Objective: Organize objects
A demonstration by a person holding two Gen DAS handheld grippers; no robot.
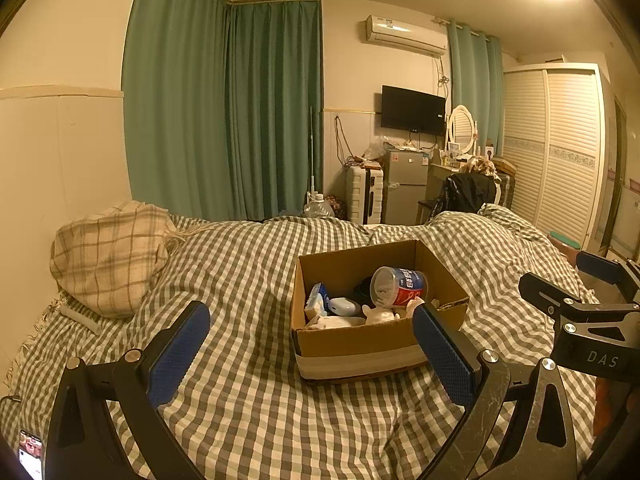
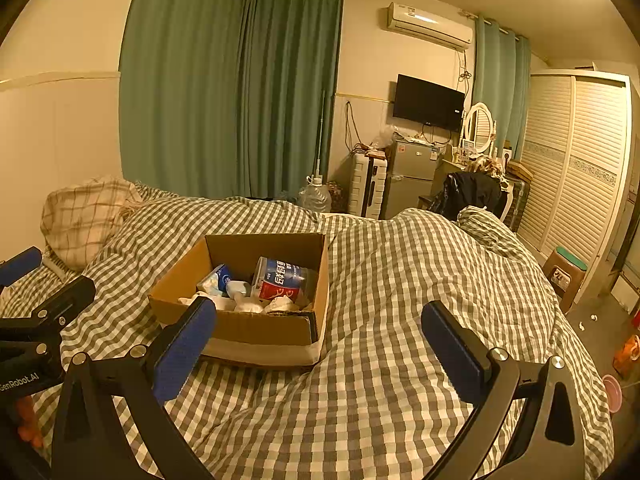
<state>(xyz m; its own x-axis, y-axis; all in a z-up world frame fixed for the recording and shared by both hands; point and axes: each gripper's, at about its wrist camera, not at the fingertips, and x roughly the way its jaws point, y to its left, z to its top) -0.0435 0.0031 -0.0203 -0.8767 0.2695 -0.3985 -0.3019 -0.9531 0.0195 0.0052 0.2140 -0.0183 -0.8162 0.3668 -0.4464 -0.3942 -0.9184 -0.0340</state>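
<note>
An open cardboard box (image 1: 352, 340) sits on a green checked quilt (image 1: 248, 264). It holds a clear tub with a red and blue label (image 1: 400, 286), lying on its side, a blue and white packet (image 1: 318, 298), a pale oval case (image 1: 343, 306) and white crumpled items (image 1: 380, 315). My left gripper (image 1: 312, 344) is open and empty, just in front of the box. My right gripper (image 2: 318, 340) is open and empty, with the box (image 2: 256, 326) ahead and to its left and the tub (image 2: 280, 280) inside. The right gripper also shows at the right edge of the left wrist view (image 1: 584, 308).
A plaid cushion (image 1: 106, 256) lies at the back left against the wall. A small grey object (image 1: 80, 318) lies on the quilt below it. A stool (image 2: 566, 276) stands beside the bed on the right, near the wardrobe (image 2: 576, 160). A fridge (image 1: 404, 186) and suitcase (image 1: 364, 194) stand beyond the bed.
</note>
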